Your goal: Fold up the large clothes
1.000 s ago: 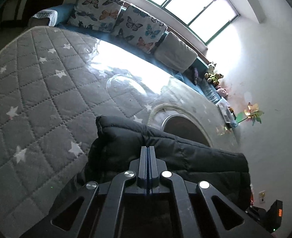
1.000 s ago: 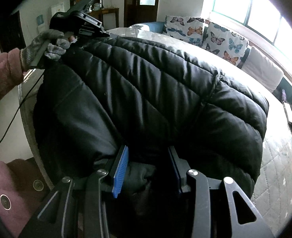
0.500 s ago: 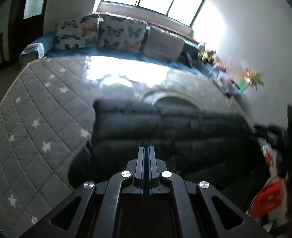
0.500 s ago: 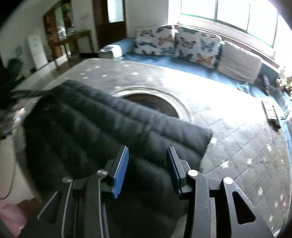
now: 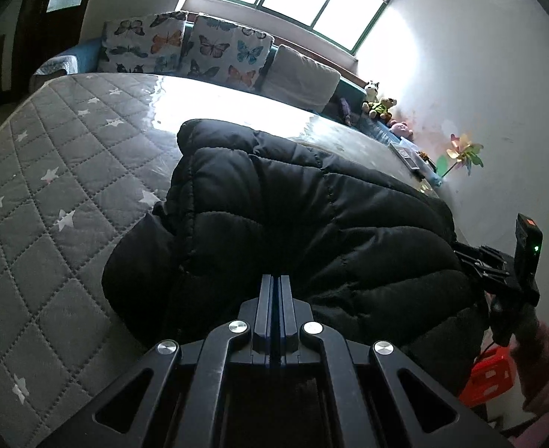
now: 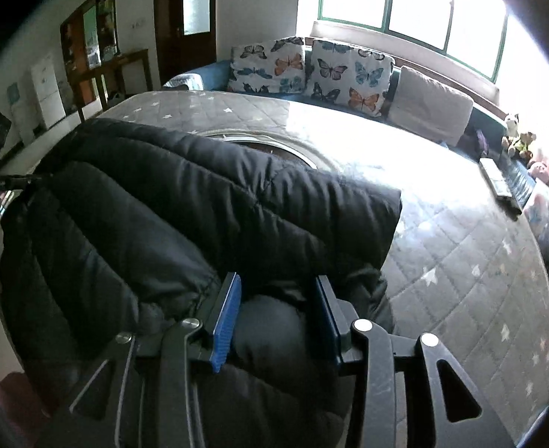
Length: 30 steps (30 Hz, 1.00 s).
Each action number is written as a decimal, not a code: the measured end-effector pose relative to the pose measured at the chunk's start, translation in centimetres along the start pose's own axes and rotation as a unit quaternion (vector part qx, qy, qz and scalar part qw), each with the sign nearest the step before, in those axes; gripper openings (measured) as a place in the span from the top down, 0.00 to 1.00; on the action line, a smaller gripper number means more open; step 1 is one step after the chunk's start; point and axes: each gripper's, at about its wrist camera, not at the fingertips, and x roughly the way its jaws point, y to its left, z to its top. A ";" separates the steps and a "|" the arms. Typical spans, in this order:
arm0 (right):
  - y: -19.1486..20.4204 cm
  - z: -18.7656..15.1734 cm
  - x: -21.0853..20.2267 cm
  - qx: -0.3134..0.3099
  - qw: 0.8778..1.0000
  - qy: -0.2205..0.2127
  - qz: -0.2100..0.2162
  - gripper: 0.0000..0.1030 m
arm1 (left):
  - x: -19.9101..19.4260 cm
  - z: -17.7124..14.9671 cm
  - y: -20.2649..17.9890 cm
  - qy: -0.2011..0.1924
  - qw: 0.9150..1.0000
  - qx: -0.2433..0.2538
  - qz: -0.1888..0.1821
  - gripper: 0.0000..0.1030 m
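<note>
A black puffer jacket (image 5: 311,216) lies bunched on the grey star-quilted mattress (image 5: 50,186), at its near edge. My left gripper (image 5: 274,280) is shut, its fingertips pinched into the jacket's near hem. In the right wrist view the jacket (image 6: 199,194) stretches to the left, and a thick roll of it sits between the blue pads (image 6: 227,313) of my right gripper (image 6: 278,291), which is shut on it. The right gripper (image 5: 498,272) also shows at the jacket's right end in the left wrist view, held by a gloved hand (image 5: 513,321) in a pink sleeve.
Butterfly cushions (image 6: 311,67) and a grey cushion (image 6: 431,108) line the sofa under the window. Soft toys (image 5: 379,104) and a remote (image 6: 498,183) lie along the far right side. A round dark opening (image 6: 274,145) in the mattress shows behind the jacket. A red stool (image 5: 490,377) stands below right.
The jacket has come down from filling the right view to lying lower on the mattress. Both grippers swung sideways and rolled with it; the right gripper has come into the left view.
</note>
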 end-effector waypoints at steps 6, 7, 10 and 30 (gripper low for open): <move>-0.9 0.4 0.1 0.003 1.000 -0.009 0.024 0.57 | -0.2 0.8 0.0 0.020 1.000 0.000 0.012 0.96; -1.1 0.4 0.0 0.002 0.999 -0.011 0.030 0.57 | -0.5 1.4 -0.4 0.023 1.000 -0.002 0.017 0.96; -2.0 0.8 -0.6 0.004 0.998 -0.016 0.055 0.55 | -2.6 3.1 -2.3 0.001 0.998 0.031 0.049 0.96; -11.6 1.1 4.2 0.181 0.963 0.024 0.199 0.10 | 0.1 4.9 6.2 0.006 0.995 -0.097 0.033 0.09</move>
